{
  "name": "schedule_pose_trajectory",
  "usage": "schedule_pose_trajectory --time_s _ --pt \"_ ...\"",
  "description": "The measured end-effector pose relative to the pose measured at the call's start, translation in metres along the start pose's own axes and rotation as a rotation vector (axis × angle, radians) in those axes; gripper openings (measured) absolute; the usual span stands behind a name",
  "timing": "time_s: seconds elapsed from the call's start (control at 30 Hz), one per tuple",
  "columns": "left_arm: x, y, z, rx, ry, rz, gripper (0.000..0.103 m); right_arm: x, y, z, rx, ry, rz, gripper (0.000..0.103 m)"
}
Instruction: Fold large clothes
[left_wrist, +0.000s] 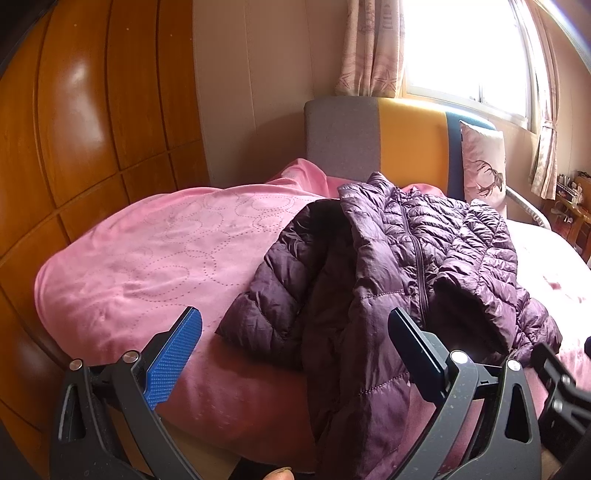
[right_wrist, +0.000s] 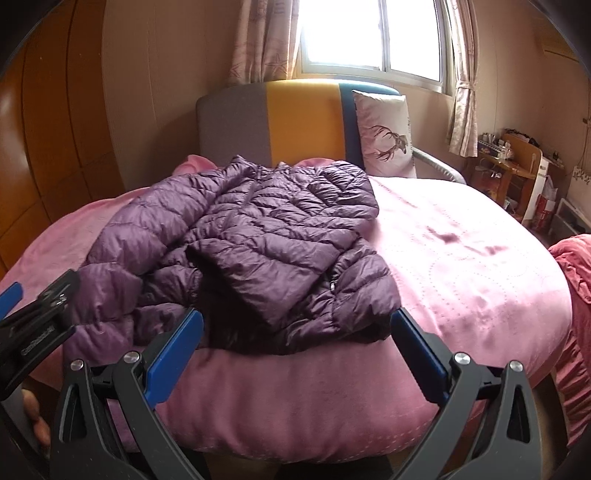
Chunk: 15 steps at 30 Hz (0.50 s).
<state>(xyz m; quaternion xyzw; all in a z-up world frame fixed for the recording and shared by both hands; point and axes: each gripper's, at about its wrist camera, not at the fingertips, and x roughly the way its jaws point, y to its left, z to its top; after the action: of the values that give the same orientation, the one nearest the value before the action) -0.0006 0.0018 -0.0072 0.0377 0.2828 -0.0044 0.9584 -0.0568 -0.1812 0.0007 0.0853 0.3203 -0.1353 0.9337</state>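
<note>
Bed (right_wrist: 461, 258), pink cover; purple jacket (right_wrist: 258, 240) lies rumpled on its left half, collar toward headboard, hem nearest. Left gripper (left_wrist: 295, 328) and right gripper (right_wrist: 295, 328) both spread wide, empty; left probably nearer.

My left gripper (left_wrist: 295, 325) spread wide, nothing between fingers — blue ribbed pad (left_wrist: 173, 358) faces inward, opposite finger dark. My right gripper (right_wrist: 297, 328) likewise spread wide, nothing held, both blue pads (right_wrist: 173, 358) visible. Both level, pointing forward, side by side — each shows at edge of other's view. My fingertips (right_wrist: 35, 417) visible low left in right wrist view.
</note>
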Motion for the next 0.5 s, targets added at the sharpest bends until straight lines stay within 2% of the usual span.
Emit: schedule_pose_trajectory --time_s 0.3,0.5 --pt "0.005 -0.002 -0.003 0.006 0.023 -0.002 0.100 0.005 -0.006 0.018 0.017 -0.040 -0.001 0.101" --pt "0.007 -0.004 -0.003 0.012 0.033 -0.013 0.100 0.007 0.000 0.015 -0.005 -0.040 0.004 0.101"
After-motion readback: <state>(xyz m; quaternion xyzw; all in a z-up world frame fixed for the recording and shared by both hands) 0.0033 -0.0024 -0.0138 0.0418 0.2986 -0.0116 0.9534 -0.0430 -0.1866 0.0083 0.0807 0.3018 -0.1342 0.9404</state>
